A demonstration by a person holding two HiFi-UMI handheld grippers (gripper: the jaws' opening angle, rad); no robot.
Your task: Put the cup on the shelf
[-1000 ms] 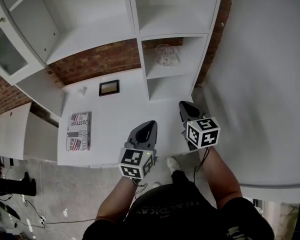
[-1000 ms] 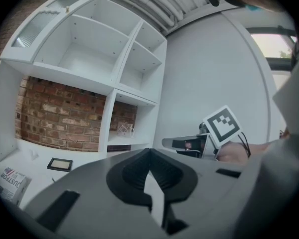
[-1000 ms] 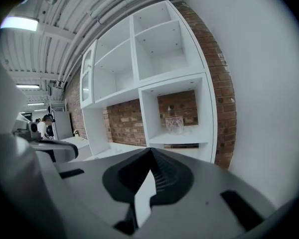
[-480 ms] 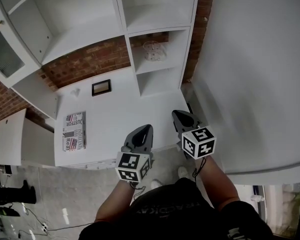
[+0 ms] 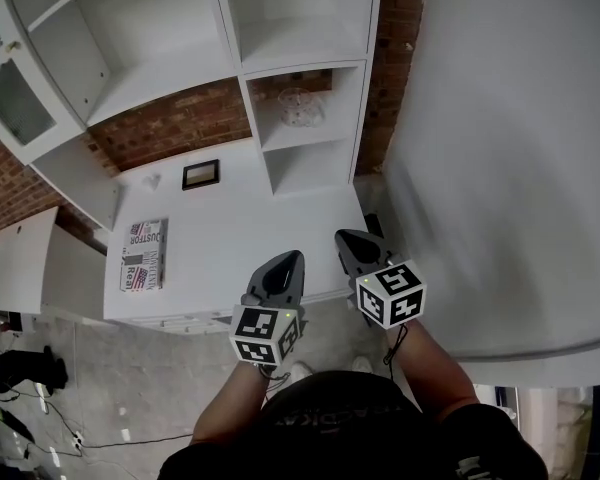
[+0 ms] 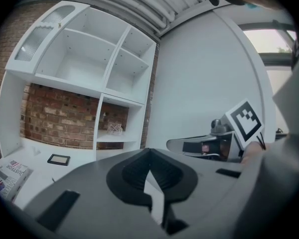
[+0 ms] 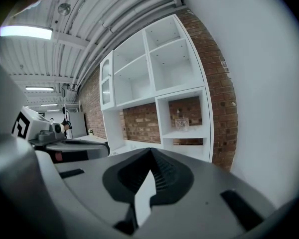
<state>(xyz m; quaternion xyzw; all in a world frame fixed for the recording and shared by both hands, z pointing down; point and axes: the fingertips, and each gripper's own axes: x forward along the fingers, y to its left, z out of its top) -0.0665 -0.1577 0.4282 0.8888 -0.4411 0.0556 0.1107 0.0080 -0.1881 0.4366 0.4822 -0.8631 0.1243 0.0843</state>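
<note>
A clear glass cup (image 5: pixel 298 107) stands on a shelf (image 5: pixel 305 135) in the small right-hand compartment of the white shelving unit; the same cup (image 6: pixel 114 128) shows in the left gripper view and, as a cup (image 7: pixel 182 123), in the right gripper view. Both grippers are held near the counter's front edge, well short of the shelf. My left gripper (image 5: pixel 289 260) is shut with nothing in it. To its right, my right gripper (image 5: pixel 345 240) is also shut and holds nothing.
A white counter (image 5: pixel 240 238) carries a small framed picture (image 5: pixel 200 175), a small white object (image 5: pixel 152 181) and a magazine (image 5: pixel 143 253). A white wall (image 5: pixel 500 148) rises at the right. Brick backs the shelving. Cables lie on the floor at the lower left.
The view has drawn back from the shelving. Both grippers have come back toward the counter's front edge. The cup stays on its shelf.
</note>
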